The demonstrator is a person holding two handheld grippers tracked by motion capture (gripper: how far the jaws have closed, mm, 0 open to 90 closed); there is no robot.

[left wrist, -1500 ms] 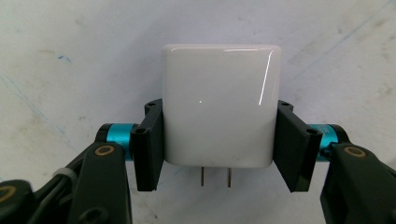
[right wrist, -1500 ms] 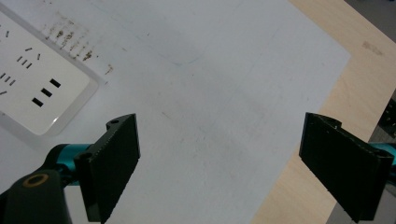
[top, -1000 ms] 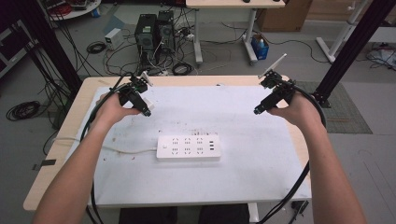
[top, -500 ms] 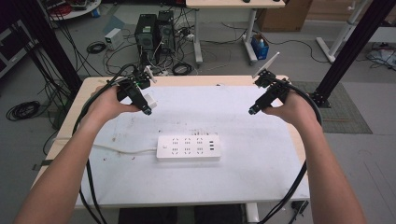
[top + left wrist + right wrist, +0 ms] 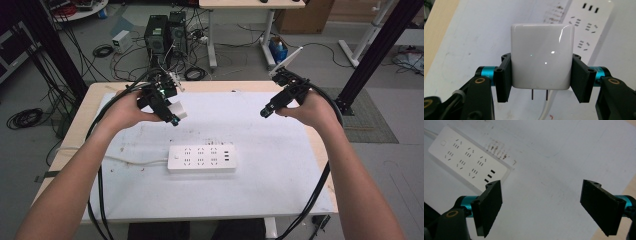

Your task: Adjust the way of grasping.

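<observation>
On the table [image 5: 280, 200] the power strip [image 5: 202, 158] lies with all sockets free, so we judge plugging-in not yet done. Our left gripper [image 5: 541, 75] clamps the white adapter [image 5: 541, 56] aloft, prongs out; right gripper [image 5: 549, 207] gapes wide, empty.

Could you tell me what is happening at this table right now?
A person holds a gripper in each hand above a white table. The left gripper is clamped on a white plug-in charger, its two prongs visible below it. The right gripper is open and holds nothing. A white power strip lies on the table between them, with nothing plugged into it, so the charger may be headed there.
</observation>
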